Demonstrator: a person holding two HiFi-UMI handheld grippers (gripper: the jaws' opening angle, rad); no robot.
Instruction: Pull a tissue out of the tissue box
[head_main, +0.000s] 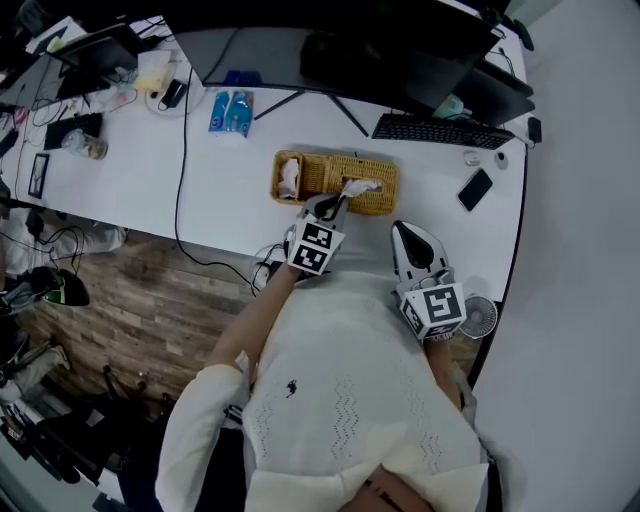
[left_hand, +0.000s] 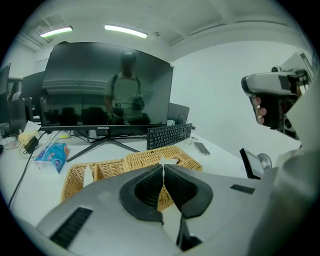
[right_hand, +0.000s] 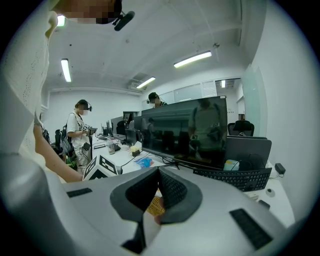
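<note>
I see the tissue box (head_main: 330, 158), a woven wicker one, lying lengthwise on the white desk (head_main: 220, 190) in front of the monitor (head_main: 400, 50). A white tissue (head_main: 361, 186) sticks up out of its right half. A second white wad sits in the small compartment at its left end.

My left gripper (head_main: 335, 205) is at the near side of the box, tilted down toward it. In the left gripper view its jaws are drawn almost together, and a thin sliver of the tissue is pinched between the tips. So I read it as nipping the tissue, which reaches from the box to the tips.

My right gripper (head_main: 408, 228) is off to the right of the box and clear of it, near the desk's front edge. Its pads meet, and I see nothing gripped between them.

A keyboard (head_main: 440, 130) and a phone (head_main: 475, 189) lie further right. A blue packet (head_main: 231, 112) lies to the left.
</note>
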